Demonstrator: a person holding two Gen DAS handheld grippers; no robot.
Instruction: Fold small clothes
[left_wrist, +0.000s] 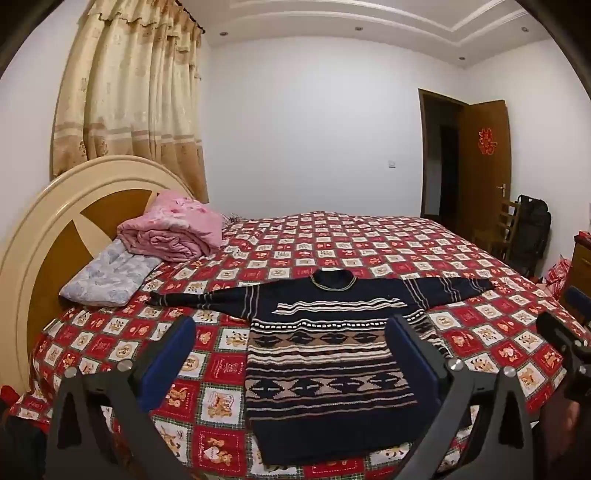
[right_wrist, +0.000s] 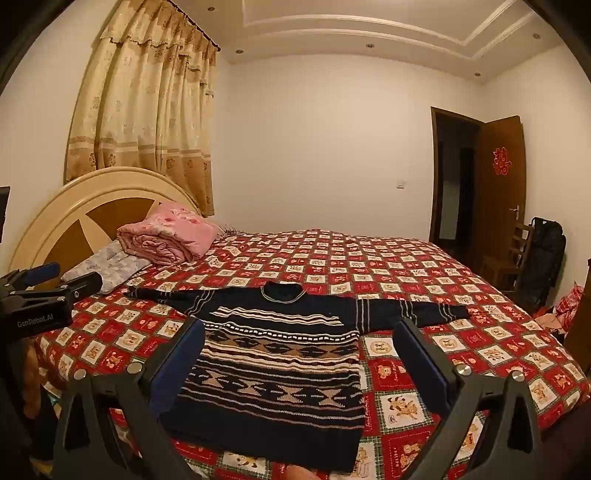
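A dark navy knitted sweater (left_wrist: 325, 362) with beige and white patterned bands lies flat on the bed, front up, both sleeves spread out sideways, hem toward me. It also shows in the right wrist view (right_wrist: 280, 373). My left gripper (left_wrist: 291, 328) is open and empty, held above the sweater's lower half. My right gripper (right_wrist: 301, 332) is open and empty, held above the sweater too. The left gripper shows at the left edge of the right wrist view (right_wrist: 55, 278); the right gripper shows at the right edge of the left wrist view (left_wrist: 569, 332).
The bed has a red and white checked cover (left_wrist: 369, 247) and a cream and brown headboard (left_wrist: 55, 229) at the left. A folded pink quilt (left_wrist: 173, 232) and a grey-blue pillow (left_wrist: 107, 277) lie near the headboard. A chair and black bag (right_wrist: 543, 258) stand by the open door.
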